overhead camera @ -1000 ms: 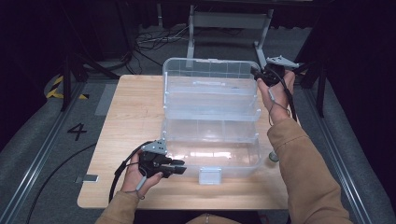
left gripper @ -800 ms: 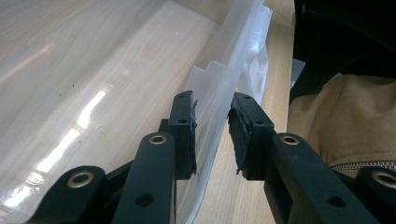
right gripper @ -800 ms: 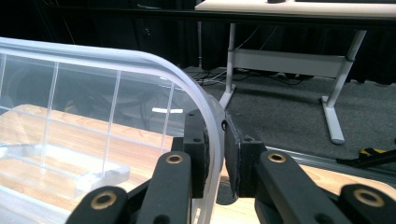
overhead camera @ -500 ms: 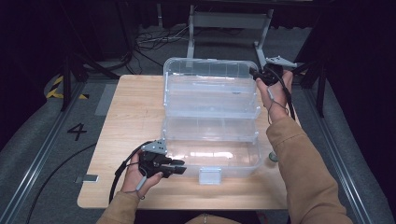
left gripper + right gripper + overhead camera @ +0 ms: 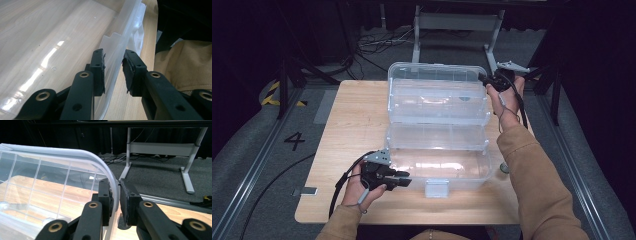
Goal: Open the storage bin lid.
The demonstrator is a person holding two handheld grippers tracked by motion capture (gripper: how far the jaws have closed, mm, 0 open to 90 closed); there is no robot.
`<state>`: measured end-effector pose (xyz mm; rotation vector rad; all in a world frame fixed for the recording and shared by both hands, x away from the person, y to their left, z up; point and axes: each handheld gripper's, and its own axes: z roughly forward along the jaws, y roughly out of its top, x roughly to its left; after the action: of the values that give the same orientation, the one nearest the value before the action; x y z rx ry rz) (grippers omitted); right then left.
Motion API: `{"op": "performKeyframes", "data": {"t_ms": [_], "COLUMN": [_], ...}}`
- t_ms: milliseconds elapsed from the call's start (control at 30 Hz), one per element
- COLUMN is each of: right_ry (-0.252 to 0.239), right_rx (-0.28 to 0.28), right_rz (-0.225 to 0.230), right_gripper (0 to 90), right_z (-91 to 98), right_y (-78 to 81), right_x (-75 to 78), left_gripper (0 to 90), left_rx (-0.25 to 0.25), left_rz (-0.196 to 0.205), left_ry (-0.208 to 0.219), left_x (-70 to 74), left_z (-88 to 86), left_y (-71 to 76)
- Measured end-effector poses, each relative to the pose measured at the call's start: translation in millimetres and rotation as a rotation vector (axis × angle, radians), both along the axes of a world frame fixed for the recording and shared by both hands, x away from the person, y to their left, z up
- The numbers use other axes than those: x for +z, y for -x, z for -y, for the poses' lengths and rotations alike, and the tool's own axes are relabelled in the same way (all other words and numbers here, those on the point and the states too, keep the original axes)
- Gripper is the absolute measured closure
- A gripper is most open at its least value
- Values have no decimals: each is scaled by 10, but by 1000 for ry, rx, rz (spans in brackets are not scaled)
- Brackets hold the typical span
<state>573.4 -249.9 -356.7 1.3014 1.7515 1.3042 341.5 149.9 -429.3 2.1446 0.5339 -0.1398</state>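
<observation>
We count one clear plastic box (image 5: 438, 165) lying open on the wooden table (image 5: 347, 130), its lid (image 5: 437, 95) raised at the far side. We hold two grippers. Our left gripper (image 5: 402, 181) is at the box's near left wall; its jaws straddle that wall (image 5: 113, 67) with a gap showing at the right pad, so whether they pinch it we cannot tell. Our right gripper (image 5: 484, 79) has its jaws closed on the lid's far right rim (image 5: 113, 187). One small round object (image 5: 503, 168) lies right of the box. Beyond the table stand a grey metal frame (image 5: 457, 22) and cables (image 5: 377, 42).
</observation>
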Motion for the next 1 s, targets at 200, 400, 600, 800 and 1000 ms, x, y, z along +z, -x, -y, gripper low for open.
{"op": "performKeyframes", "data": {"t_ms": [200, 400, 600, 800, 1000], "right_ry": [18, 13, 33, 27, 29], "right_rx": [11, 20, 31, 35, 32], "right_rz": [3, -8, -9, -19, -33], "right_gripper": [806, 808, 811, 813, 817], "right_z": [2, 17, 20, 32, 25], "right_y": [-28, -66, -100, -131, -166], "right_x": [-33, -77, -116, -156, -194], "left_gripper": [714, 714, 714, 714, 714], "left_rx": [-3, -4, -3, -4, -5], "left_rz": [0, -1, -2, -3, -5], "left_ry": [-1, -2, 0, 0, -2], "left_x": [0, 1, 1, 1, 3], "left_z": [-2, -2, -1, -2, -1], "left_y": [-2, -4, -5, -5, -10]}}
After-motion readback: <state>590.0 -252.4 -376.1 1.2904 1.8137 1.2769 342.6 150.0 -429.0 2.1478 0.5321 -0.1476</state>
